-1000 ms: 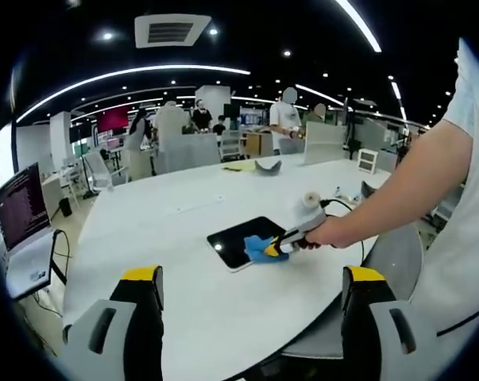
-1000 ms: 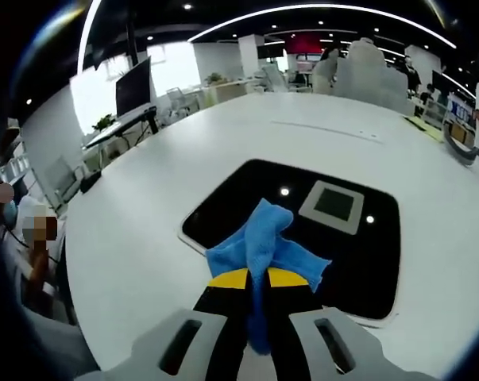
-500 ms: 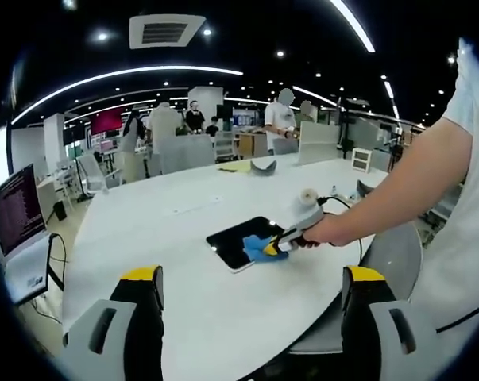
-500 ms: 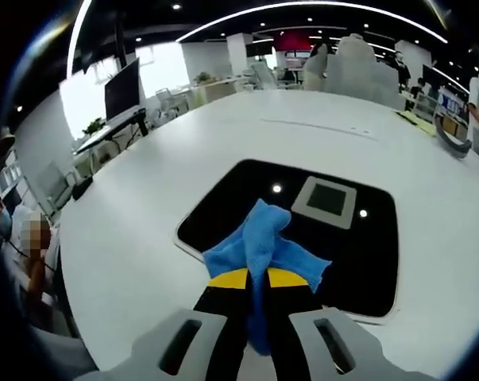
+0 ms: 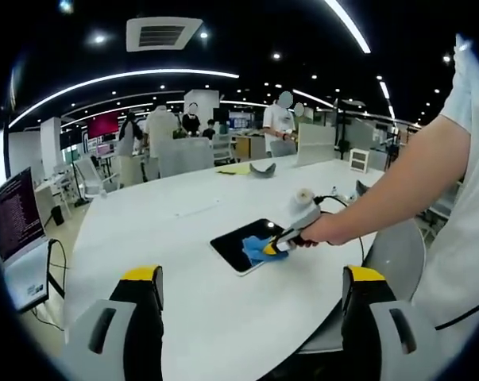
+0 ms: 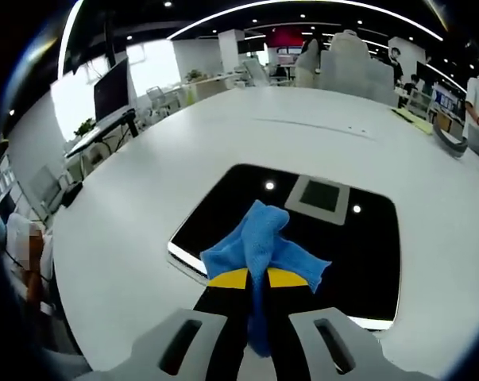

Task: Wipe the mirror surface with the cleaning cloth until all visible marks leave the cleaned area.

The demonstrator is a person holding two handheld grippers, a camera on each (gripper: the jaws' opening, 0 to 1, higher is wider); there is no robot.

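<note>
The right gripper [image 6: 251, 279], with yellow-tipped black jaws, is clamped on a crumpled bright blue cleaning cloth [image 6: 259, 242]; the jaws are pressed together with the fabric pinched between them. The cloth bunches up ahead of the tips and rests on the near part of a flat, dark, rounded-rectangle mirror [image 6: 346, 254] that lies on the broad white tabletop [image 6: 128, 238]. The glossy mirror surface reflects a square ceiling vent and 2 small ceiling lights beyond the cloth. The mirror's pale near edge shows to the left of the cloth.

In the left gripper view the same mirror [image 5: 235, 242] lies toward the right part of the tabletop [image 5: 183, 294], with the blue cloth [image 5: 256, 248] on its right end. The right gripper [image 5: 280, 244] reaches it from the right, held by a person's hand [image 5: 322, 232] on a bare forearm with a white sleeve above. A dark cable trails from the gripper's rear across the tabletop.

The left gripper [image 5: 251, 290] is held well back from the mirror, above the near side of the tabletop, its 2 yellow-capped jaws spread wide apart with nothing between them.

An open laptop [image 5: 17, 230] with a lit screen stands at the far left. People stand among desks and chairs in the office beyond the tabletop.
</note>
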